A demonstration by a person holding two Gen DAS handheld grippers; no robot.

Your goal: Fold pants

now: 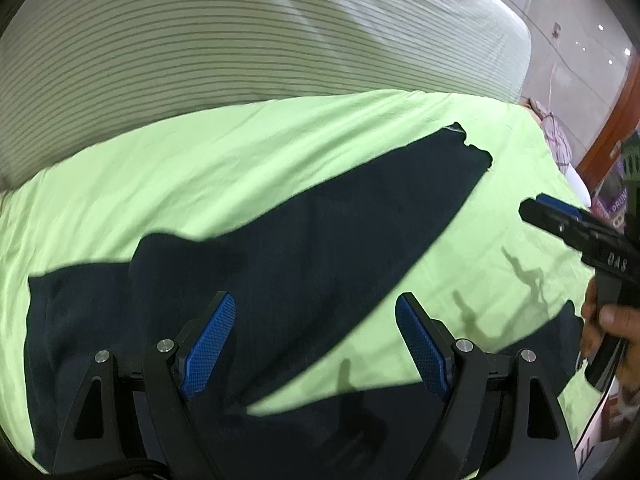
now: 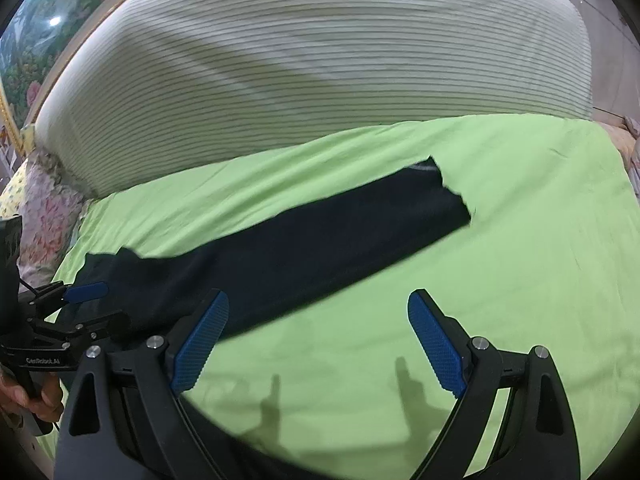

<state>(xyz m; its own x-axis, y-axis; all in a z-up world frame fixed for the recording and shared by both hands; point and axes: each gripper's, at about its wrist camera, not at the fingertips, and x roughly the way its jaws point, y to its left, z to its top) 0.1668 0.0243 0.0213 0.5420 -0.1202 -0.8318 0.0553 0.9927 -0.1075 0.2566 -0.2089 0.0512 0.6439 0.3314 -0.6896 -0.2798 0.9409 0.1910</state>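
1. Dark pants (image 1: 304, 240) spread flat on a green sheet (image 1: 200, 168), running from the lower left of the left wrist view up to a leg end right of centre.
2. Left gripper (image 1: 316, 344) released, blue pads wide apart above the pants, gripping nothing.
3. Right gripper (image 2: 318, 344) likewise spread wide over bare sheet at bottom centre, empty.
4. Striped cover (image 2: 280, 60) across the top, behind the sheet.
5. Hand (image 1: 612, 328) at right edge, on the other gripper's handle.

free: green sheet (image 2: 500, 240) right of pants (image 2: 320, 248) | obstacle: striped mattress (image 2: 320, 60) upright behind bed
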